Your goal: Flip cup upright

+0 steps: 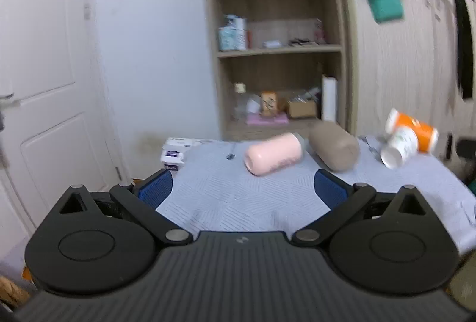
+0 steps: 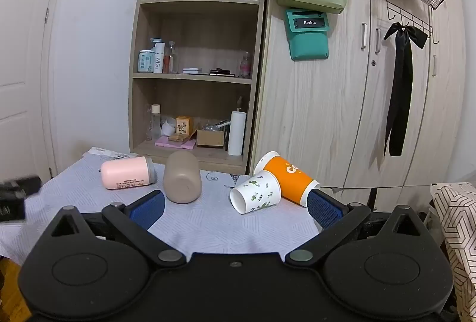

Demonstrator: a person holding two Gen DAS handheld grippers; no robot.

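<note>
Cups lie tipped on the table cloth [image 2: 208, 227]: white leaf-print paper cup [image 2: 256, 196] against orange paper cup [image 2: 290, 177]. Likely light, crushable; grip mid-wall gently. Right gripper [image 2: 235, 207] and left gripper [image 1: 242, 191] wide open, empty.

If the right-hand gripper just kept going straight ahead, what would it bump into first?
Probably the white leaf-print cup, lying on its side just right of the open right gripper's centre line. The tan cup lies slightly left. Depth is hard to judge here.
</note>
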